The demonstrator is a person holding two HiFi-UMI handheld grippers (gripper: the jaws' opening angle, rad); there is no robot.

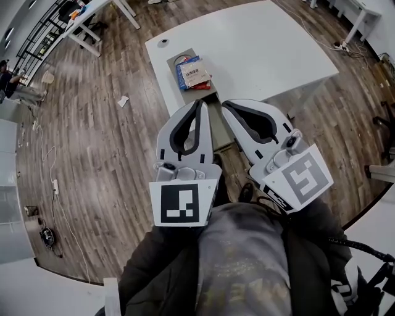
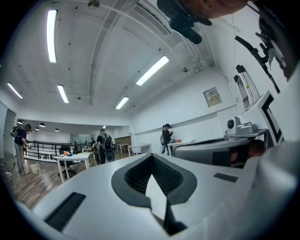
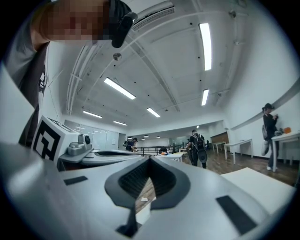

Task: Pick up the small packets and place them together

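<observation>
A small pile of packets (image 1: 192, 73), blue-and-white on top with red showing beneath, lies on a flat brown board (image 1: 210, 94) at the near left corner of the white table (image 1: 271, 49). Both grippers are held close to the person's chest, well short of the packets, with their tips side by side. My left gripper (image 1: 200, 102) is shut with nothing in it, and its jaws meet at the tip (image 2: 151, 154). The right gripper (image 1: 224, 105) is shut and empty too (image 3: 150, 158). Both gripper views look up at the ceiling and across the room, so no packets show there.
Wooden floor surrounds the table, with a paper scrap (image 1: 123, 100) and cables (image 1: 54, 185) to the left. Another table (image 1: 92, 12) stands at the back left. Several people (image 2: 103, 145) stand far off in the room. A white surface (image 1: 376, 231) lies at the lower right.
</observation>
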